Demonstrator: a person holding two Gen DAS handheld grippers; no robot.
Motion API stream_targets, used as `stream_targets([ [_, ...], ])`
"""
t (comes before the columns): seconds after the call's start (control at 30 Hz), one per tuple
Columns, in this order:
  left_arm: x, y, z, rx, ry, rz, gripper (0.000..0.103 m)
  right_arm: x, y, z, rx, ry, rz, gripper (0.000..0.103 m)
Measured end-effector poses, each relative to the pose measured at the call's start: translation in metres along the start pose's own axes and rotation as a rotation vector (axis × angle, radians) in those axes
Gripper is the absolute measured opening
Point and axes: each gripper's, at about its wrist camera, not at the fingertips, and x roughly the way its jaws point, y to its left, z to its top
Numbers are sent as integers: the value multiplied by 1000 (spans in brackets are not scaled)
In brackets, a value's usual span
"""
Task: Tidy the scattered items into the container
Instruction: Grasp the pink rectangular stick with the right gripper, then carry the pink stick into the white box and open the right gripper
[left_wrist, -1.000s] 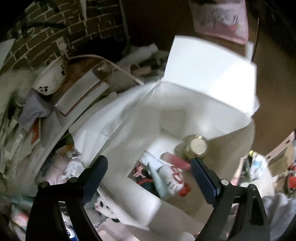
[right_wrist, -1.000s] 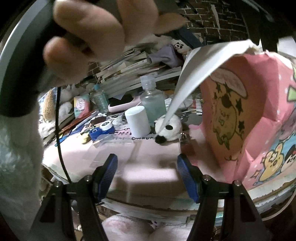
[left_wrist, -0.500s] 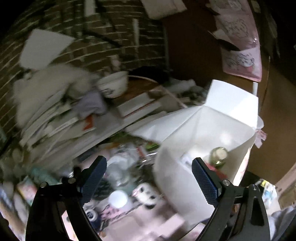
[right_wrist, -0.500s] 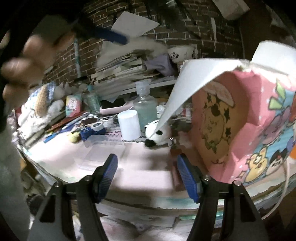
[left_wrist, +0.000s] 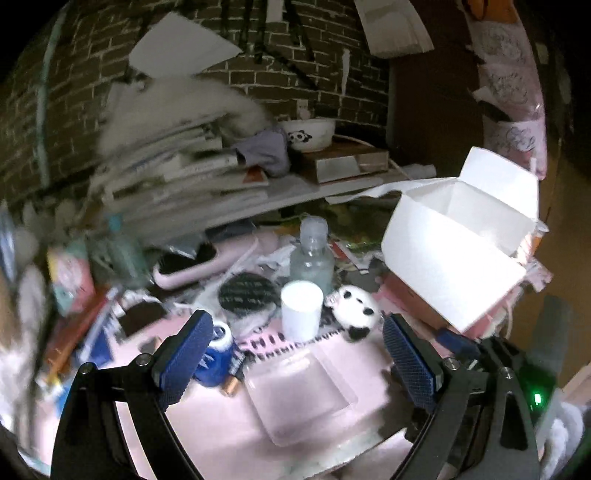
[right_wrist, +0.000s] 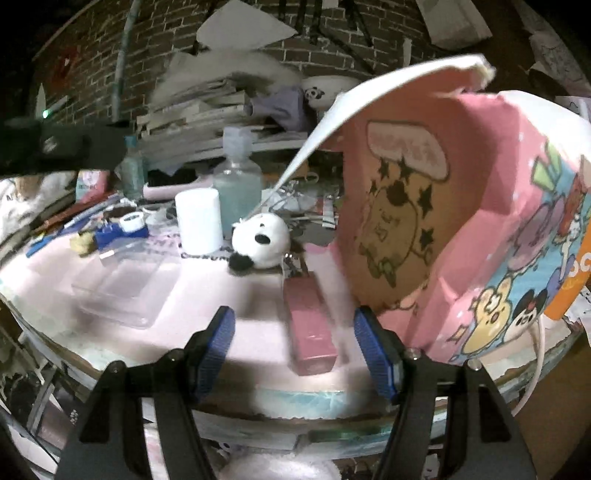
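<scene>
Reaching for the next item, both hand-held grippers, left (left_wrist: 297, 360) and right (right_wrist: 293, 350), hang apart and empty. A pink case (right_wrist: 309, 325) lies between the right one's fingers; closing on it comes next, then the box (right_wrist: 461, 229) alongside.

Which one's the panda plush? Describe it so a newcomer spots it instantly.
Start at the big pink cartoon box on the pink mat. Just off its open flap sit a white cylinder and a clear bottle; the panda plush lies beside them. It is the only soft, round, white thing with black patches.
</scene>
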Motion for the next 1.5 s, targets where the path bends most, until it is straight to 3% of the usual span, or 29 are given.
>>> stream_targets([
  [0.13, 5, 10, -11, -49, 1, -34, 92, 3, 0, -1, 7, -13, 13, 60],
  [0.17, 5, 11, -13, -53, -1, -43, 92, 4, 0, -1, 14, -13, 30, 48],
  [0.3, 5, 12, -15, -50, -5, -40, 92, 0, 8, -4, -10, -25, 73, 25],
  [0.47, 5, 13, -16, -55, -4, -46, 92, -5, 16, -5, -38, -39, 86, 19],
  [1.03, 5, 21, -20, -86, 12, -16, 92, 6, 17, 2, -10, -39, 97, 15],
  [1.23, 2, 24, -23, -98, 10, -6, 92, -10, 20, 5, -37, -108, 70, 15],
  [1.5, -9, 38, -28, -133, 2, 25, 92, -25, 42, 15, -93, -155, 129, 15],
])
